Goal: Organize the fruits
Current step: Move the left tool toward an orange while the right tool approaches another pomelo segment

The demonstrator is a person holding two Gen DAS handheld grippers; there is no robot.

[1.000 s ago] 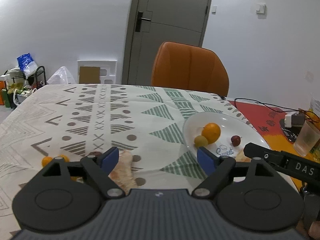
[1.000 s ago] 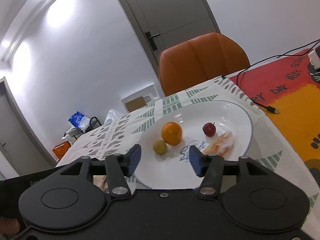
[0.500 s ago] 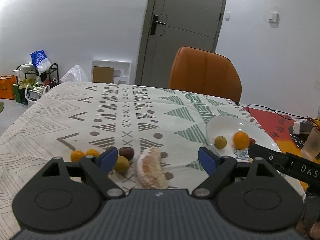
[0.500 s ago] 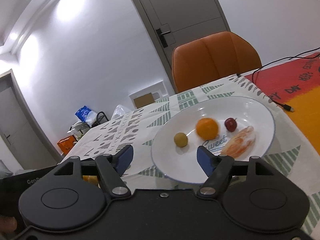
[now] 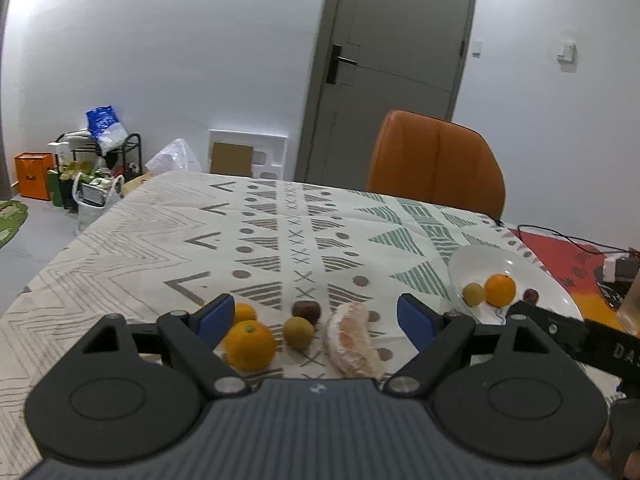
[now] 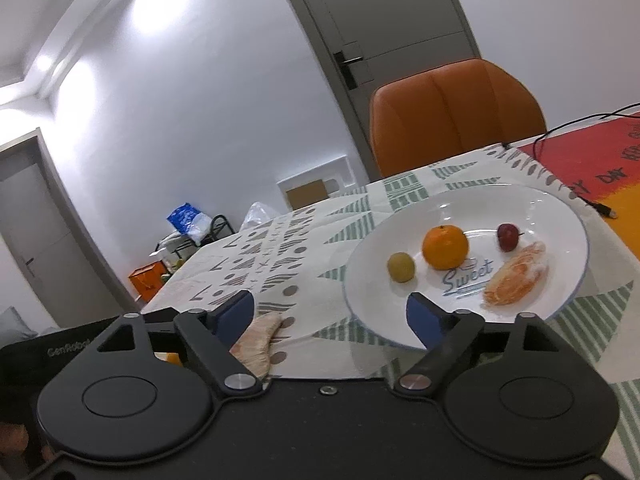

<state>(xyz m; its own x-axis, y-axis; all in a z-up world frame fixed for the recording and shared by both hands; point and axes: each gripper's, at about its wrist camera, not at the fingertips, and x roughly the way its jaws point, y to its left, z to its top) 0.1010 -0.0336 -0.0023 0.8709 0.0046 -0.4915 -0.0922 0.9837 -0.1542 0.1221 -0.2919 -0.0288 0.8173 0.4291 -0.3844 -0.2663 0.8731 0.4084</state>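
Left gripper [image 5: 316, 316] swung toward loose fruit; right gripper [image 6: 332, 312] opening, empty.

Oranges you can see: three: two on the cloth [image 5: 250, 345] [image 5: 244, 313], one on the plate [image 6: 445, 247]
Peeled segments: two [image 5: 352, 340] [image 6: 516, 280]
Plates: one [image 6: 560, 216]
Chairs: one [image 6: 452, 116]
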